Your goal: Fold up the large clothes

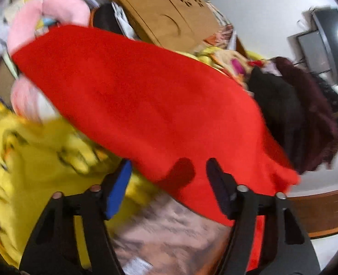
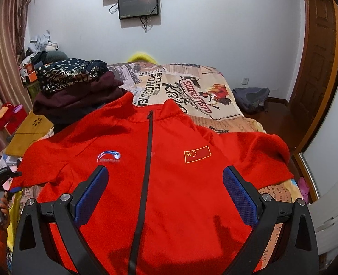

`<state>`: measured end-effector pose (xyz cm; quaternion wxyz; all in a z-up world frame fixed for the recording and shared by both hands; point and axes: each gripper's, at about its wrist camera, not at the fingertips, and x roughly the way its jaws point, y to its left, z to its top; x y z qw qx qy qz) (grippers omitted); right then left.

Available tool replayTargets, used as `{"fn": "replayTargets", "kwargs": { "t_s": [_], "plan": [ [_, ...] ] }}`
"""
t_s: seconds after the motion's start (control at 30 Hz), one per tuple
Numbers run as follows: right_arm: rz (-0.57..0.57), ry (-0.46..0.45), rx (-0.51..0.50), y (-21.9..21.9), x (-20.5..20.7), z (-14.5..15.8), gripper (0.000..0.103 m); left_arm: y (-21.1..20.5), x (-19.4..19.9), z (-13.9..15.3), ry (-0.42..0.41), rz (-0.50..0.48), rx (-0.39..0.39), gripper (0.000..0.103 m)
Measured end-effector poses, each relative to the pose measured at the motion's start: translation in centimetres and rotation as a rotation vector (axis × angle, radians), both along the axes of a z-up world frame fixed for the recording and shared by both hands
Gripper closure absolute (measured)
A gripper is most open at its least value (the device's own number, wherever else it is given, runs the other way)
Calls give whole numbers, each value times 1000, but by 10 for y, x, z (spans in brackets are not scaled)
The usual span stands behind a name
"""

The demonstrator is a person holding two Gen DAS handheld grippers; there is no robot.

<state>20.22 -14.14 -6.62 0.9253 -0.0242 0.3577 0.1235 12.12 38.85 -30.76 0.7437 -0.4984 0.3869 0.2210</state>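
The red jacket (image 2: 169, 171) lies zipped and face-up on the bed (image 2: 214, 91), ready for its first fold, as the left gripper (image 1: 169, 171), jaws half-parted, nears a sleeve edge to pinch, while the right gripper (image 2: 166, 178) hovers wide and empty.

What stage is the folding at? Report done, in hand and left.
Done: the red jacket lies front-up and zipped on the bed, beside a stack of folded dark clothes. In hand: nothing is gripped; the left tongs are at the jacket's edge, the right tongs hover open over its chest. Left: sleeves and body show no fold yet.
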Motion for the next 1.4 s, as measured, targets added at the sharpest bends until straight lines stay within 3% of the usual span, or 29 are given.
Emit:
{"fn": "replayTargets", "kwargs": {
  "t_s": [0.03, 0.1, 0.13, 0.17, 0.2, 0.4, 0.57, 0.77, 0.9, 1.1, 1.27, 1.4],
  "plan": [
    [0, 0, -1, -1, 0, 0, 4, 3, 3, -2, 43, 6, 37, 42],
    [1, -5, -10, 0, 1, 0, 4, 12, 5, -7, 108, 11, 80, 65],
    [3, -9, -16, 1, 1, 0, 4, 13, 5, -7, 132, 21, 91, 71],
    [7, -14, -27, 1, 2, 0, 4, 13, 6, -6, 145, 24, 110, 87],
    [9, -19, -34, 2, 3, 0, 4, 11, 7, 2, 176, 18, 162, 96],
    [43, -53, -87, 6, 5, 2, 4, -5, 14, 61, 120, -15, 346, 100],
    [100, -15, -37, 6, 11, -3, 4, -35, 47, 136, -29, -89, 496, 100],
    [146, -11, -73, 12, 7, -12, 4, -100, 95, 212, -228, -263, 599, 100],
    [156, 7, -56, 8, 6, -15, 4, -162, 133, 249, -360, -418, 595, 100],
    [137, 24, -54, -5, 4, -20, 4, -266, 179, 254, -407, -678, 629, 100],
    [95, 27, -74, -23, 3, -23, 4, -343, 210, 219, -330, -909, 619, 100],
    [71, 25, -97, -34, 1, -25, 4, -393, 221, 171, -230, -1077, 584, 100]
  ]
}}
